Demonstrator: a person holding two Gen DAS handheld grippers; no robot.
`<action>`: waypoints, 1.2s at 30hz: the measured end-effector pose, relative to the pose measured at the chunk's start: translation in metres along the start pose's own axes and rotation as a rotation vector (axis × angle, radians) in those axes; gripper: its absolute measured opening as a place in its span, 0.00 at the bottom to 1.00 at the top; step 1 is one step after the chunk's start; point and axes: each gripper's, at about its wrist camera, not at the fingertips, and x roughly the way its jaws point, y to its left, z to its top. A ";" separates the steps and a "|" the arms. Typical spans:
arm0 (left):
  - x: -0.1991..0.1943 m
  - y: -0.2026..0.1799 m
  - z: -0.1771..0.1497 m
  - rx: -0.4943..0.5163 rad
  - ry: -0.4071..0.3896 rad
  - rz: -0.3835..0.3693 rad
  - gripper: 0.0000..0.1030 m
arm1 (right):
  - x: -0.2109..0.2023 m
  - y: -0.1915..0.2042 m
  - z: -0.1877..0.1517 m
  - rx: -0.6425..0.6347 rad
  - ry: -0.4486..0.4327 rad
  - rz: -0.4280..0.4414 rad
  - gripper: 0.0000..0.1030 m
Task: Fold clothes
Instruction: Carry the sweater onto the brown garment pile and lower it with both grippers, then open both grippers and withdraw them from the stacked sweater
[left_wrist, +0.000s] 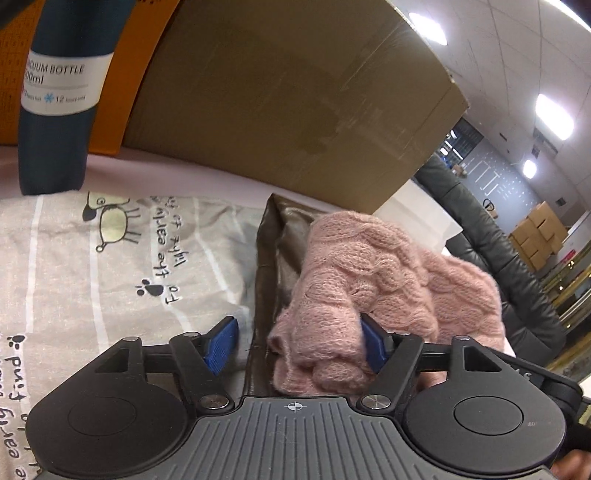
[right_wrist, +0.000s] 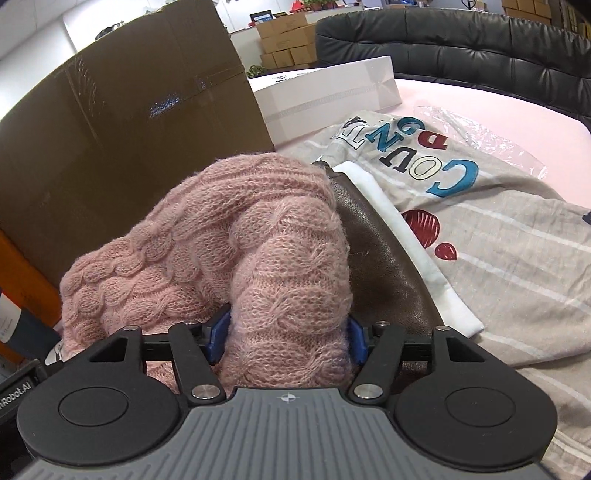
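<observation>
A pink cable-knit sweater (left_wrist: 373, 277) lies bunched on a brown leather garment (left_wrist: 267, 258). In the left wrist view my left gripper (left_wrist: 299, 345) stands wide open; the sweater's edge sits between its blue pads, touching the right pad (left_wrist: 371, 349), while the left pad (left_wrist: 221, 345) is free. In the right wrist view the sweater (right_wrist: 229, 236) rises in a thick fold, and my right gripper (right_wrist: 284, 338) has its blue pads pressed on both sides of that fold. The brown garment (right_wrist: 380, 258) shows beside it.
A grey printed sheet (left_wrist: 92, 266) covers the pink bed, also seen in the right wrist view (right_wrist: 517, 258). A big cardboard box (left_wrist: 288, 96) and a blue vacuum bottle (left_wrist: 55, 110) stand behind. A white box (right_wrist: 325, 96), clear plastic bag (right_wrist: 480, 129) and black headboard (right_wrist: 461, 40) lie beyond.
</observation>
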 end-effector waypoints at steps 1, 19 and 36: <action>0.000 0.000 -0.001 0.006 0.000 0.004 0.73 | 0.001 0.001 0.000 -0.008 0.001 -0.003 0.57; -0.026 -0.030 0.006 0.100 -0.032 0.073 0.86 | -0.019 0.020 -0.003 -0.131 -0.074 -0.163 0.90; -0.136 -0.099 0.010 0.208 -0.155 -0.008 0.97 | -0.164 0.047 0.009 -0.183 -0.300 -0.002 1.00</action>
